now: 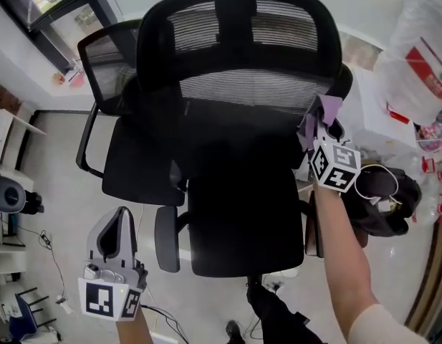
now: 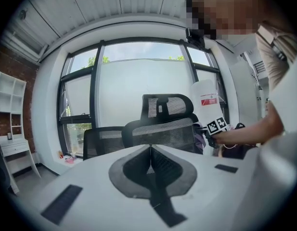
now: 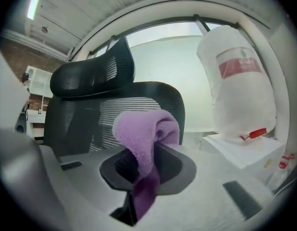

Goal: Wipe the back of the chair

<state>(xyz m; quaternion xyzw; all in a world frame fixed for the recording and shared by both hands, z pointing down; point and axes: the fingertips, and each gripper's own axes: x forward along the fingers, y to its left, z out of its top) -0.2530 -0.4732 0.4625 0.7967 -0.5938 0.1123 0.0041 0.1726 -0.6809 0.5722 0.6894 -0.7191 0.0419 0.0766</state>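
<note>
Where the chair back (image 1: pixel 238 84) curves to its right edge, my right gripper (image 3: pixel 148 163) is clamped on one purple cloth (image 3: pixel 143 129), close to the mesh. There are two black mesh chairs; the second chair (image 1: pixel 109 56) stands behind, leftward. My left gripper (image 1: pixel 119 221) hangs low, jaws together, empty. Only the head view shows the seat (image 1: pixel 242 221).
</note>
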